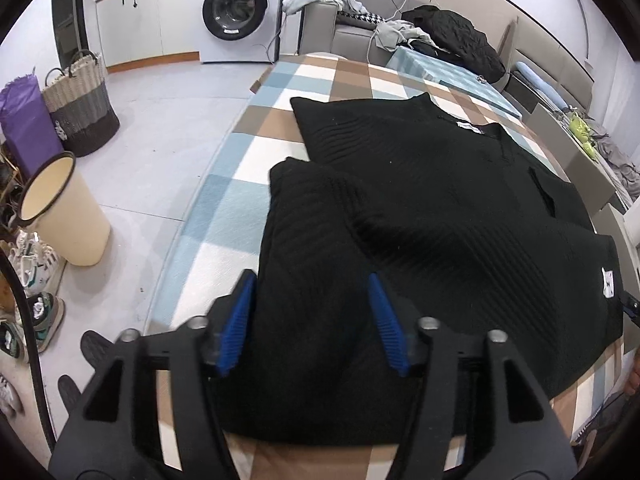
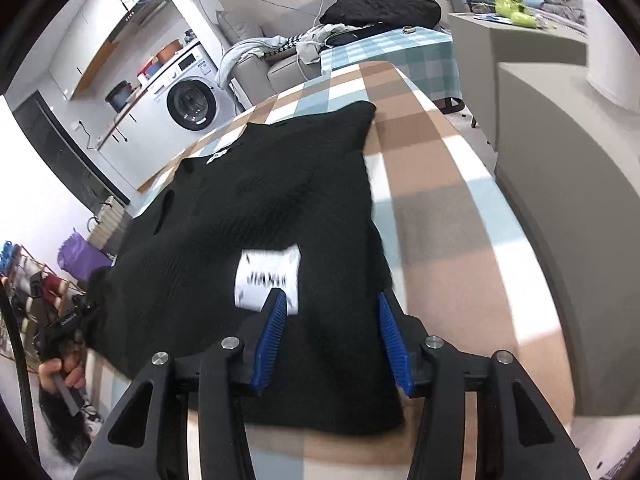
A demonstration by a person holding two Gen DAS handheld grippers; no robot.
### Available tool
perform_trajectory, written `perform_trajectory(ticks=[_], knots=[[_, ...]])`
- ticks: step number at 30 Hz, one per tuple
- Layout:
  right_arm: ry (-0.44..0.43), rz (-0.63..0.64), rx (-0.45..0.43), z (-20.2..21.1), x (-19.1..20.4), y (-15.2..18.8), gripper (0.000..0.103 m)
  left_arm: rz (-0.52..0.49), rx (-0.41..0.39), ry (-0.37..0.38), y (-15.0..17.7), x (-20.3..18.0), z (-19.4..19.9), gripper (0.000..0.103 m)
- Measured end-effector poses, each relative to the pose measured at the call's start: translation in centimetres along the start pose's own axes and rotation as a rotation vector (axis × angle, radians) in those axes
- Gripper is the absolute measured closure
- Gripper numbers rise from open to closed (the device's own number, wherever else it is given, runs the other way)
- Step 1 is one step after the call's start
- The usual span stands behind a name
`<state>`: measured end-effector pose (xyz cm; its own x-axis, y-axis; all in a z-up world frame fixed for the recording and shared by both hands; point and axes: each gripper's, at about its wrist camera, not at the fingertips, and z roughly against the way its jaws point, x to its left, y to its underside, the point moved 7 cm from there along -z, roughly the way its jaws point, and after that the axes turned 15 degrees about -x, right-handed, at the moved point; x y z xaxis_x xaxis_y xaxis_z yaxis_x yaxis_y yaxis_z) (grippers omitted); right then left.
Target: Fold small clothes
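Two grippers: both are held low over one black garment [image 1: 440, 208].
Garment: spread on a checked cloth [image 1: 224, 216], its lower edge folded up so a white label [image 2: 268, 280] is shown.
Left gripper [image 1: 312, 280]: jaws parted, nothing pinched, fabric lying beneath.
Right gripper [image 2: 330, 300]: jaws parted, nothing gripped, near the label.
Surroundings: a washing machine [image 1: 240, 8] is seen beyond.

A black ribbed knit garment [image 1: 440, 208] lies spread flat on a bench covered by a checked cloth [image 1: 256, 152] in tan, pale blue and white. Its near edge is folded up over the body, forming a thick doubled layer. A white label [image 2: 268, 280] shows on that fold; a smaller white tag [image 1: 468, 126] sits at the far neckline.
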<state>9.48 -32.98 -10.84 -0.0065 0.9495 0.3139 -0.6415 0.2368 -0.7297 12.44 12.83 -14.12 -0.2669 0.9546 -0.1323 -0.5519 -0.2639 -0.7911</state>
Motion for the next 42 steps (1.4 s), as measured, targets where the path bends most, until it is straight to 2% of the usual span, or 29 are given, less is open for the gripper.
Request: perform_trajectory(ticks=[8,9,10,11,13,15,16,20,22,24,26,27,28,29,31,35,37,42], knots=[[-0.017,-0.02,0.025,1.8,-0.3,2.6,0.055,0.034,0.012,-0.038,1.9,2.1,3.0,0.046],[-0.01,-0.005,0.022,2.0,-0.3,2.8,0.057,0.038,0.014,-0.045,2.1,2.4,3.3,0.046],[-0.006,0.016,0.006,2.1,0.0,2.8,0.069,0.044,0.013,-0.052,2.3,2.7,3.6,0.046],[-0.014,0.034,-0.009,2.4,0.3,2.8,0.074,0.05,0.011,-0.056,2.4,2.9,3.8,0.046],[-0.051,0.05,-0.019,3.2,1.0,2.9,0.076,0.062,0.006,-0.061,2.6,3.4,4.4,0.046],[-0.14,0.038,-0.029,3.9,2.1,2.8,0.076,0.067,0.003,-0.063,2.6,3.6,4.6,0.046],[-0.153,0.037,-0.029,4.0,2.2,2.8,0.075,0.068,0.003,-0.061,2.7,3.6,4.7,0.046],[-0.099,0.023,0.002,3.0,1.0,3.2,0.073,0.063,0.01,-0.053,2.9,3.4,4.8,0.046],[-0.085,-0.012,0.014,2.5,0.2,3.4,0.066,0.06,0.017,-0.051,3.2,3.3,4.8,0.046],[-0.066,-0.035,0.009,2.4,-0.4,3.4,0.064,0.063,0.025,-0.054,3.4,3.3,4.7,0.046],[-0.063,-0.038,-0.003,2.3,-0.5,3.2,0.066,0.077,0.03,-0.046,3.6,3.3,4.6,0.046],[-0.067,-0.027,-0.015,2.4,-0.4,3.2,0.074,0.082,0.027,-0.039,3.6,3.2,4.6,0.046],[-0.07,-0.012,-0.025,2.5,-0.2,3.1,0.076,0.091,0.016,-0.035,3.5,3.2,4.7,0.05],[-0.08,0.001,-0.037,2.6,0.1,2.9,0.077,0.097,0.004,-0.029,3.5,3.2,4.8,0.058],[-0.096,0.02,-0.065,2.9,0.5,2.6,0.084,0.099,-0.004,-0.023,3.5,3.2,4.8,0.069],[-0.096,0.046,-0.084,3.1,0.8,2.2,0.089,0.095,-0.024,-0.001,3.2,2.7,5.1,0.094],[-0.102,0.053,-0.098,3.3,1.0,2.1,0.093,0.074,-0.039,0.005,2.9,2.3,5.4,0.098],[-0.103,0.051,-0.119,3.6,0.8,1.8,0.095,0.096,-0.049,0.001,2.9,2.7,5.7,0.098]])
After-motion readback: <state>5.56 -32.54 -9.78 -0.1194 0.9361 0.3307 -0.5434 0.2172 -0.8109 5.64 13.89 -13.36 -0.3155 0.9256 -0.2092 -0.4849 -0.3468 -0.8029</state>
